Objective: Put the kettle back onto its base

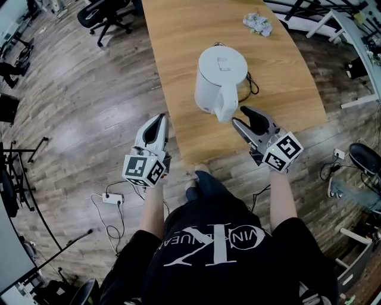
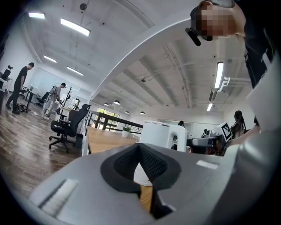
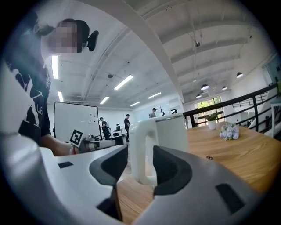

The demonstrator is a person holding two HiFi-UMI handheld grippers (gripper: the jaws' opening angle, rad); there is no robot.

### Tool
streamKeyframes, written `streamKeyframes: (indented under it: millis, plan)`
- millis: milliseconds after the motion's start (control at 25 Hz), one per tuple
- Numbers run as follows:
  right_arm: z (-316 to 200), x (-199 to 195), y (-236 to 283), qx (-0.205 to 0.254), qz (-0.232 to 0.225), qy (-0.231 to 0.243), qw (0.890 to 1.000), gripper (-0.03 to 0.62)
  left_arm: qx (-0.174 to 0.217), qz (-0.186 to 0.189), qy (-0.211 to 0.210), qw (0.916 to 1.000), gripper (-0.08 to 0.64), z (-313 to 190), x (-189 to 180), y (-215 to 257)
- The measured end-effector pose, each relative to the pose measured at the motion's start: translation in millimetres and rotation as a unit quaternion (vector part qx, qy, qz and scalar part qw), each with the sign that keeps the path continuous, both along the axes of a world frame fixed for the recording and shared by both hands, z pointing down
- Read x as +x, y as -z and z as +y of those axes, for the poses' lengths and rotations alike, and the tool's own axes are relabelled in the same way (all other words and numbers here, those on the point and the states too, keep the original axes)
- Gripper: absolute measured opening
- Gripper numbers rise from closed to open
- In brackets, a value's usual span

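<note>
A white electric kettle [image 1: 217,76] stands upright on the wooden table [image 1: 178,53], with its handle [image 1: 227,107] turned toward me. A black cord [image 1: 254,85] runs out from its right side; whatever is under the kettle is hidden. My right gripper [image 1: 242,115] is open just behind the handle. In the right gripper view the handle [image 3: 137,132] stands in front of the gap, and the pads [image 3: 171,169] do not touch it. My left gripper [image 1: 159,121] is shut and empty at the table's near left edge. The kettle [image 2: 158,134] shows beyond its closed tips [image 2: 139,147].
A small bunch of flowers [image 1: 258,22] lies at the table's far end. An office chair [image 1: 107,15] stands on the wood floor at the far left, and a power strip [image 1: 112,198] lies by my left foot. People stand far off in the room.
</note>
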State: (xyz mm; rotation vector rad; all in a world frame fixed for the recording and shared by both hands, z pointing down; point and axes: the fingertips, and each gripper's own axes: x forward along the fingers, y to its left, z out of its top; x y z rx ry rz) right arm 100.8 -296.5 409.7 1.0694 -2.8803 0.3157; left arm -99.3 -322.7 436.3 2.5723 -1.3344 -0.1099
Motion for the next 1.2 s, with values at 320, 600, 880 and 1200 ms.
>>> streamKeyframes:
  millis: [320, 600, 880, 1200]
  plan:
    - [7.2, 26.1, 2.8, 0.009, 0.018, -0.078, 0.997, 0.069, 0.011, 0.001, -0.013, 0.9999, 0.011, 8.4, 10.1, 10.1]
    - [7.8, 40.5, 11.6, 0.010, 0.024, -0.130, 0.991, 0.041, 0.023, -0.006, -0.015, 0.9996, 0.011, 9.9, 12.3, 20.4]
    - [8.8, 49.3, 18.6, 0.014, 0.019, -0.164, 0.986, 0.029, 0.033, -0.012, -0.014, 0.9993, 0.011, 12.9, 13.1, 29.6]
    - [13.2, 49.7, 28.5, 0.021, 0.012, -0.175, 0.984, 0.023, 0.045, -0.016, -0.013, 0.9988, 0.011, 15.1, 14.2, 43.0]
